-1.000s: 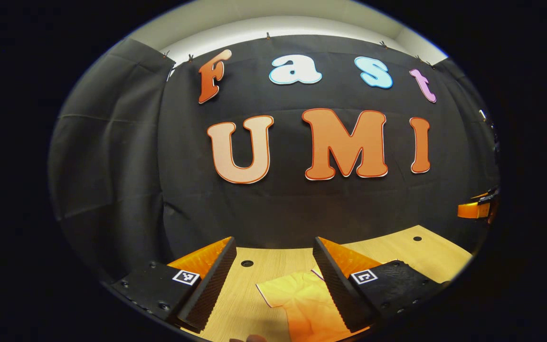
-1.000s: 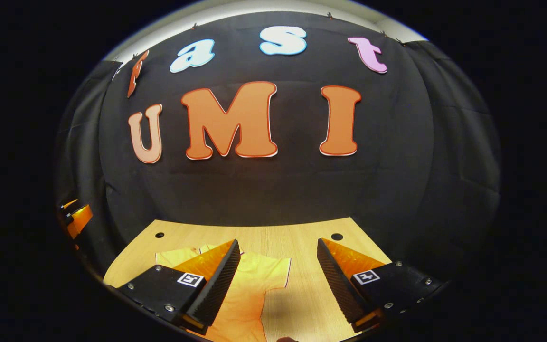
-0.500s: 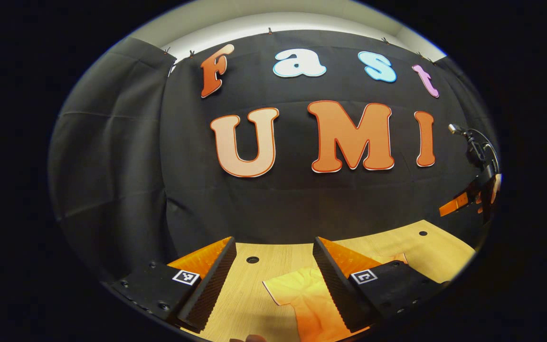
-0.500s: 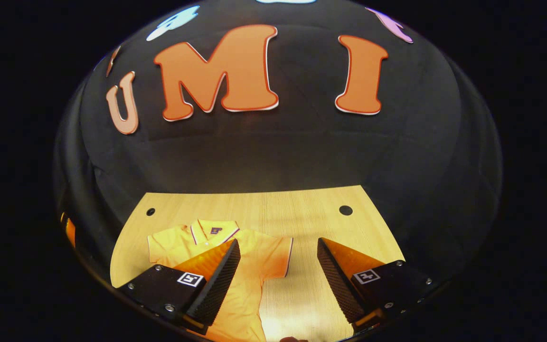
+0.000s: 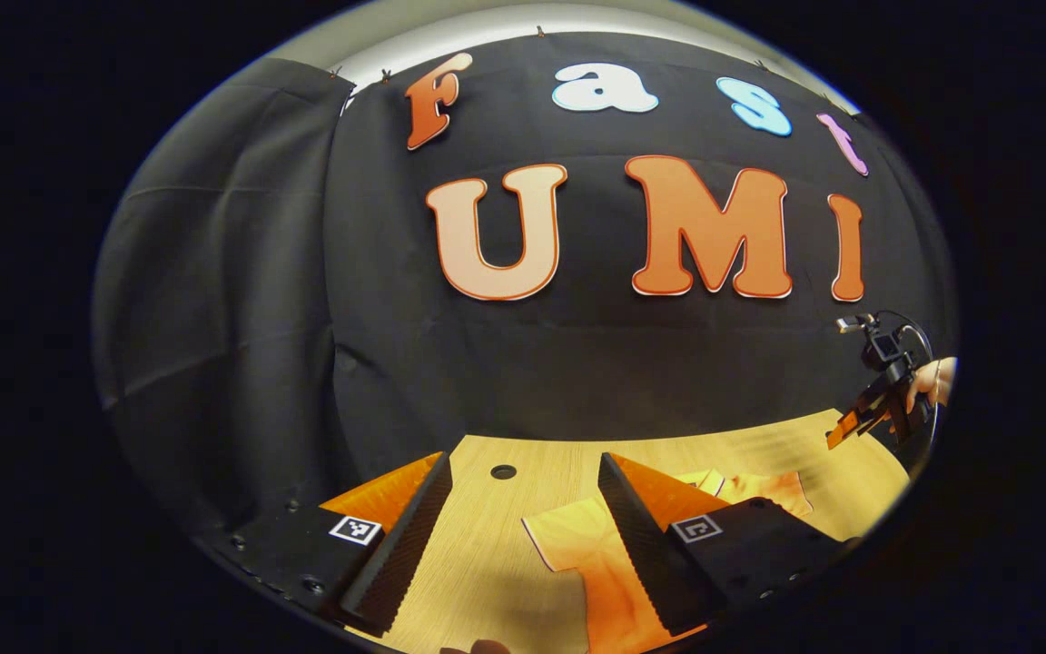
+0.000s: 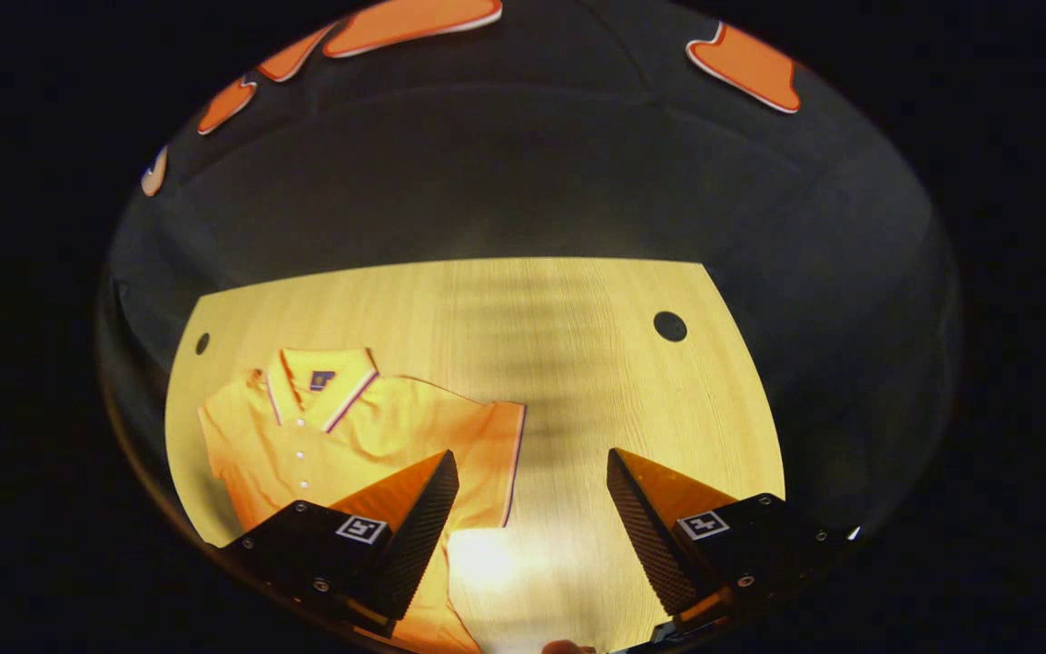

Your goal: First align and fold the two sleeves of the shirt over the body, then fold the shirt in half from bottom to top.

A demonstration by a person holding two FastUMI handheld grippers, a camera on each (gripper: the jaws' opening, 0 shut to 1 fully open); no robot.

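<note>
Yellow polo shirt (image 6: pixel 369 436) is lying flat on the wooden table (image 6: pixel 577 345), both sleeves out and unfolded. Left gripper (image 5: pixel 523 536) hangs wide open above one sleeve, right gripper (image 6: pixel 527 527) wide open above the other, neither holding anything.

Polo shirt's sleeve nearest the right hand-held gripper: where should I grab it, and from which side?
Probably pinch the trimmed cuff edge of the sleeve, coming from the bare table side. It lies flat, spread outward, and the open right hand-held gripper hangs close by.
</note>
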